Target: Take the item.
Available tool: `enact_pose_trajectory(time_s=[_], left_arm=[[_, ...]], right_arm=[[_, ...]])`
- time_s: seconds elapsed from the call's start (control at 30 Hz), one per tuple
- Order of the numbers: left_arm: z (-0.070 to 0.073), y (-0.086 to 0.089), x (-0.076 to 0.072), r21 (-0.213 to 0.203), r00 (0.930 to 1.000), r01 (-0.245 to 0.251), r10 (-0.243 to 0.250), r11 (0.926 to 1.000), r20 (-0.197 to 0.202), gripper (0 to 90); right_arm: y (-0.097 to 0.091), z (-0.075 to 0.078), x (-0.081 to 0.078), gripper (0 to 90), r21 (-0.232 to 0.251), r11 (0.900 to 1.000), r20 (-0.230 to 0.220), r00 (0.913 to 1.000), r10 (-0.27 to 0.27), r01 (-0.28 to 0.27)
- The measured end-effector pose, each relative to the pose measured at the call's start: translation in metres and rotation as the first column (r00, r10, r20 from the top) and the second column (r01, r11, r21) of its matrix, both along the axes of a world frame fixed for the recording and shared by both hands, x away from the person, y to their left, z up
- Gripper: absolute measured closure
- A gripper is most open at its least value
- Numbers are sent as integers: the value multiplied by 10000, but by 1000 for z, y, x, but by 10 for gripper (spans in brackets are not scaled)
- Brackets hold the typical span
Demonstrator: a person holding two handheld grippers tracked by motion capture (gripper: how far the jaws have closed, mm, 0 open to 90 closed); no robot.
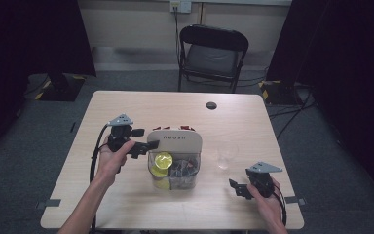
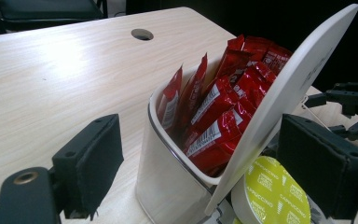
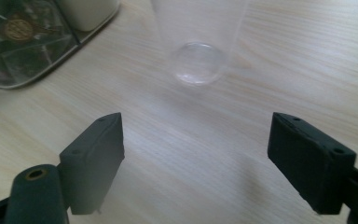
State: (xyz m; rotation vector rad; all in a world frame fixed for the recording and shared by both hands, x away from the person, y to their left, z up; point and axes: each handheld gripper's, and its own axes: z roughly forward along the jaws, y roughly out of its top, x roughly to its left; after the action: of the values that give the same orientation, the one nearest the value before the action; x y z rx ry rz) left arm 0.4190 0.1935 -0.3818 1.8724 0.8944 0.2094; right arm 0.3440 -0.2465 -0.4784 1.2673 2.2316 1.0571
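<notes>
The clear organiser box [image 1: 174, 168] at the middle of the counter [image 1: 126, 105] is taken as the landmark. To its left, the left hand-held gripper [image 1: 151, 145] is held at the box's upper left corner, its jaws spread and closed on nothing; in the left gripper view the raised white lid [image 2: 284, 100] and the box's white compartment wall are seen between the jaws, and whether a pad touches them cannot be told. Behind the lid, red sachets [image 2: 223, 105] are packed upright in the rear compartment. In front of the lid, a yellow-topped capsule [image 1: 163, 160] is seen in the front compartment. To the right of the box, a clear plastic cup [image 1: 226, 155] stands upright, apart from it. Further right and nearer the person, the right hand-held gripper [image 1: 234, 186] is held released, nothing between its jaws, aimed at the cup's base [image 3: 198, 63].
</notes>
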Motion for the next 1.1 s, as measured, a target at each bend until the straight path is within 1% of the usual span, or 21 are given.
enact_pose_trajectory(time_s=[0.03,0.1,0.13,0.17,0.23,0.33,0.37,0.47,0.57,0.7,0.73,0.93,0.97,1.0,1.1], left_arm=[[0,0,0,48,10000,-12,12,10000,-10,140],[-1,-1,-1,127,10000,-31,32,9999,-32,140],[-1,-1,0,81,10000,-21,22,10000,-29,140],[-1,-1,-1,130,10000,-24,25,9999,-35,140],[-1,-1,0,76,10000,12,-12,10000,24,140],[0,-1,-1,188,10000,-41,41,9998,30,139],[0,-1,-2,277,10000,-69,67,9996,71,140],[1,-2,-4,235,9998,-162,160,9996,84,149],[2,-1,-3,282,9999,-130,127,9995,99,149],[2,-1,-2,244,9999,-85,83,9997,71,148],[1,-2,-2,209,9999,-97,96,9997,43,147],[1,-2,-3,360,9999,-123,121,9993,50,149],[2,-2,-3,386,9999,-130,129,9992,45,149],[1,-3,-3,316,9999,-114,112,9994,54,149],[2,-3,-2,298,9999,-119,118,9995,32,149]], right_arm=[[2,2,0,198,10,10000,-43,10000,75,-75],[5,5,-1,212,151,9994,16,9995,319,-319],[7,7,-2,219,148,9991,58,9992,404,-405],[9,9,-3,224,144,9986,146,9986,513,-515],[12,12,-5,237,210,9972,227,9972,718,-723],[17,16,-9,262,317,9937,327,9938,1066,-1076],[19,17,-10,265,389,9920,319,9924,1185,-1197],[23,21,-14,285,600,9873,414,9886,1446,-1469],[27,24,-18,304,733,9827,443,9849,1674,-1703],[30,30,-20,329,984,9765,585,9807,1865,-1915],[31,32,-21,335,1014,9763,584,9808,1862,-1914],[41,40,-23,358,1266,9654,720,9728,2202,-2278],[43,42,-23,361,1315,9620,800,9698,2304,-2394],[44,44,-24,365,1397,9600,841,9689,2327,-2427],[48,48,-23,380,1489,9536,931,9638,2500,-2617]])
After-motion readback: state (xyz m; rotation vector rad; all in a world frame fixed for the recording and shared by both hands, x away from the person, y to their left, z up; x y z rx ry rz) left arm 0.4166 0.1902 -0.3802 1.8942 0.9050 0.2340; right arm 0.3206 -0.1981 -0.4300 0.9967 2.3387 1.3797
